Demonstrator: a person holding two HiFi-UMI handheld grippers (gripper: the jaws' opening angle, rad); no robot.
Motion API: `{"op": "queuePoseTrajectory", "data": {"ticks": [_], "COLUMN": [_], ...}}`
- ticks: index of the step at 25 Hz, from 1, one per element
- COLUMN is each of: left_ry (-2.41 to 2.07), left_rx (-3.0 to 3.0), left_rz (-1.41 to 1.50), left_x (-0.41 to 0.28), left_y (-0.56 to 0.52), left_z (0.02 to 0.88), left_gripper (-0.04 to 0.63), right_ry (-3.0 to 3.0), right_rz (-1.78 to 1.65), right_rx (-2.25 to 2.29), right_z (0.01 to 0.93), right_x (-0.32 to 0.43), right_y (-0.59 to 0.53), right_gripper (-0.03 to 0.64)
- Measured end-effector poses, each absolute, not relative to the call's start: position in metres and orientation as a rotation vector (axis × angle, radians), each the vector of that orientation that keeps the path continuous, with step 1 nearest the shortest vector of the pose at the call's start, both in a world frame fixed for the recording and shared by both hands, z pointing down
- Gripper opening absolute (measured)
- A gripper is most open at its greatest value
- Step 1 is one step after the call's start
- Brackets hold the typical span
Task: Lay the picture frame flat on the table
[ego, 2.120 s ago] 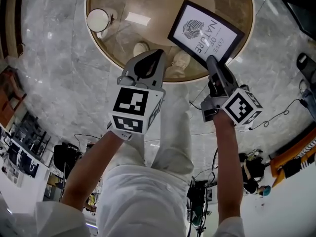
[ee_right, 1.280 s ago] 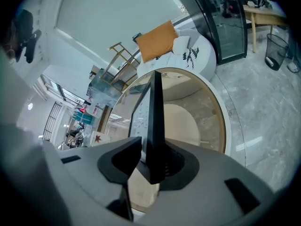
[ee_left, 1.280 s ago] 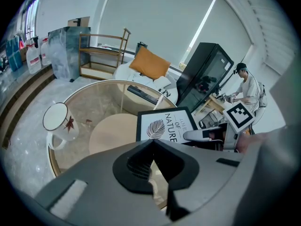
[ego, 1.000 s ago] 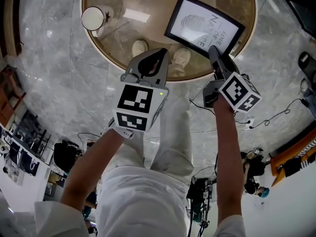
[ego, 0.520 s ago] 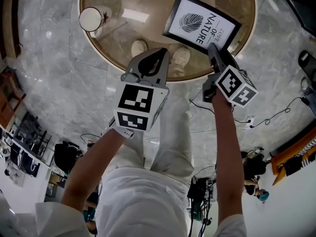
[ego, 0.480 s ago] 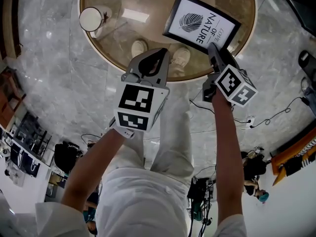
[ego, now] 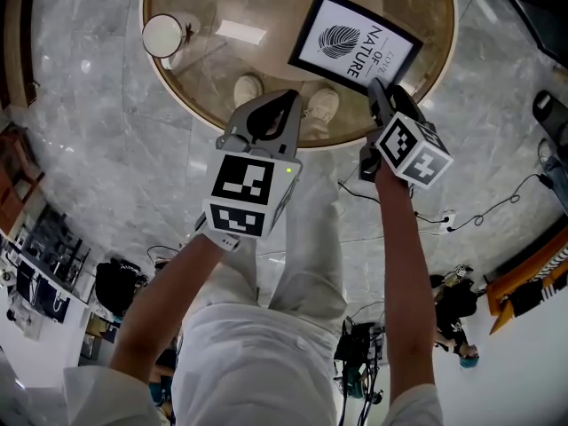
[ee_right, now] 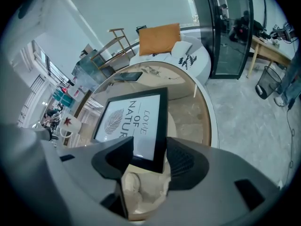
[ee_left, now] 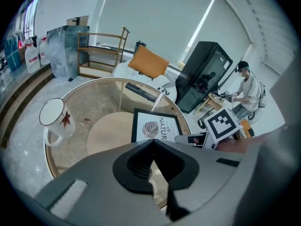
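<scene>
The black picture frame (ego: 355,47) with its white leaf print lies face up on the round glass table (ego: 204,105), at the near right part. In the right gripper view the frame (ee_right: 134,121) has its near corner between the jaws of my right gripper (ee_right: 149,146). These jaws have just been opening and stand apart, not pressing on it. In the head view the right gripper (ego: 382,91) sits at the frame's near edge. My left gripper (ego: 286,96) hangs over the table's near rim, shut and empty. In the left gripper view it (ee_left: 153,142) points at the frame (ee_left: 155,126).
A white mug (ego: 164,35) with a red leaf stands at the table's left rim. A dark flat device (ee_left: 141,92) lies at the far side. Beyond are a black glass cabinet (ee_left: 202,76), a seated person (ee_left: 247,91) and cables (ego: 497,211) on the marble floor.
The frame has tipped from a raised tilt down onto the glass. My right gripper sank with it and its jaws came apart. The left gripper stayed put.
</scene>
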State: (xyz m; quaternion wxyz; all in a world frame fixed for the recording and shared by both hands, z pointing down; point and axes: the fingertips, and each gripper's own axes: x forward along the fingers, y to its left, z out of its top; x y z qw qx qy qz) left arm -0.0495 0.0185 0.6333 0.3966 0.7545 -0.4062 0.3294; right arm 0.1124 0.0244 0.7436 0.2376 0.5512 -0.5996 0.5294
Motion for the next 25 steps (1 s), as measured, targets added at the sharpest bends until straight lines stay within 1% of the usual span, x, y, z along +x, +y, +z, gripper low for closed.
{"op": "queuePoseTrajectory", "data": {"ticks": [8,14,16,20,25], "left_ry": [-1.034,-1.045,-1.048,-1.050,-1.061], "left_rx": [1.928,1.943,1.952,1.989,2.021], "left_rz": [0.832,0.830,0.828,0.822,0.803], "left_x": [-0.050,-0.055,-0.056,-0.056,-0.060], "left_y": [0.022,0.018,0.016,0.014,0.015], "left_z": [0.622,0.593,0.578,0.545,0.499], "left_gripper": [0.003,0.003,0.003,0.003,0.003], "right_ry": [-1.654,-1.712,-1.731,-1.758,-1.791], "right_rz": [1.450,1.432,1.414,1.370,1.316], "right_rx": [1.542,1.557,1.557,1.567,1.575], "right_z": [0.729,0.691,0.674,0.637,0.582], "right_x": [0.116,0.112,0.111,0.111,0.111], "right_y": [0.026,0.024,0.024,0.026,0.032], "right_gripper": [0.190,0.183,0.169,0.097,0.059]}}
